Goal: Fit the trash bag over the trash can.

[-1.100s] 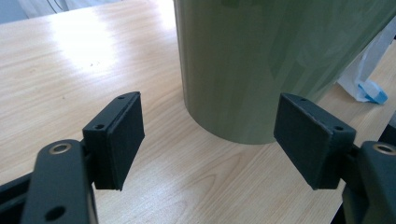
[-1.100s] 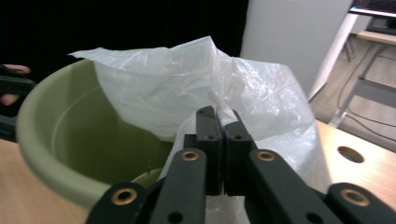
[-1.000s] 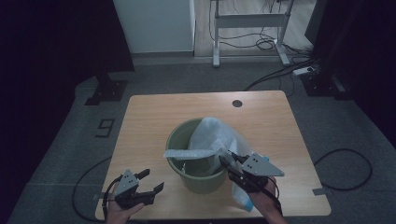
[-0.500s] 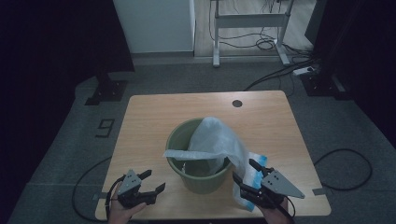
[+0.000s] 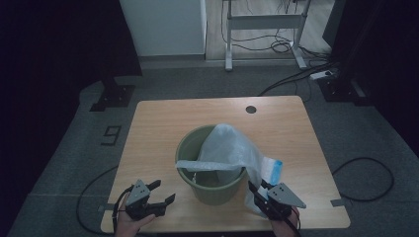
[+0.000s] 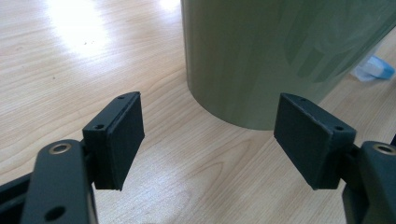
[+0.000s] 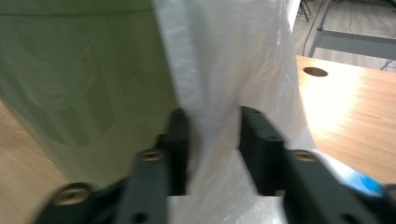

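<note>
At a pale wooden table (image 5: 163, 128), I hold my right gripper (image 5: 261, 196) at the 4 o'clock side of a green plastic bin (image 5: 210, 190), its jaws pinched on a fold of the white plastic bin liner (image 5: 232, 148). The liner lies half in the bin and half draped over its right rim, trailing down the outside to the tabletop, where its blue-banded end (image 5: 273, 170) rests at 3 o'clock. My left gripper (image 5: 153, 202) waits at 8 o'clock, jaws spread wide and holding nothing, with the bin wall just ahead of it.

The risk, as I judge it, is the thin film: a sharp tug could tear it at the pads or slide it free, and a sideways pull could drag or tip the light bin, which nothing steadies. The far rim of the liner could also slump into the bin.

Both grippers sit close to the near edge of the table, so there is little room toward 6 o'clock. The tabletop is open from 9 through 12 to 2 o'clock, apart from a round cable hole (image 5: 251, 109) at about 1 o'clock.
</note>
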Demonstrator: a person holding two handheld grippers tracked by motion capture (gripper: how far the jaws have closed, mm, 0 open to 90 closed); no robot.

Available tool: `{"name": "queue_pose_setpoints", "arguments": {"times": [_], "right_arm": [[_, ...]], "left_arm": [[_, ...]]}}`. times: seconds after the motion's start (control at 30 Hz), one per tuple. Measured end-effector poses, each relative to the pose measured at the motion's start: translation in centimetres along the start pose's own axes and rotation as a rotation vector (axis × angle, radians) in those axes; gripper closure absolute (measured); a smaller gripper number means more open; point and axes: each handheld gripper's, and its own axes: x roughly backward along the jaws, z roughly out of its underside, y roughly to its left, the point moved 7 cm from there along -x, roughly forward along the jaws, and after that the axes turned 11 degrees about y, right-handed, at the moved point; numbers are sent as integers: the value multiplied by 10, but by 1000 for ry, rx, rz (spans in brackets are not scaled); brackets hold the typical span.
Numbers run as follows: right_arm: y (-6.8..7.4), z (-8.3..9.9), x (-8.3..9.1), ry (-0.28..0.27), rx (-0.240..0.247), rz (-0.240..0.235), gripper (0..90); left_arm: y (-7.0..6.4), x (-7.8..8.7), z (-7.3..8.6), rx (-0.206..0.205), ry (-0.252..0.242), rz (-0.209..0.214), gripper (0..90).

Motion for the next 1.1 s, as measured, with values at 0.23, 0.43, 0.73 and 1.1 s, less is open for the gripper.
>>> {"name": "queue_pose_setpoints", "arguments": {"times": [0.23,0.43,0.73,1.1], "right_arm": [[-19,-14,14,-47,-2,104,888],[-39,-48,39,-145,-6,162,889],[-35,-117,69,-288,56,165,888],[30,-147,49,-287,202,26,888]], "left_arm": [[0,1,-1,-1,-3,-4,239],[0,1,-2,-4,-6,-9,240],[0,9,-7,7,-31,-2,239],[-10,41,-31,36,-108,-2,236]]}}
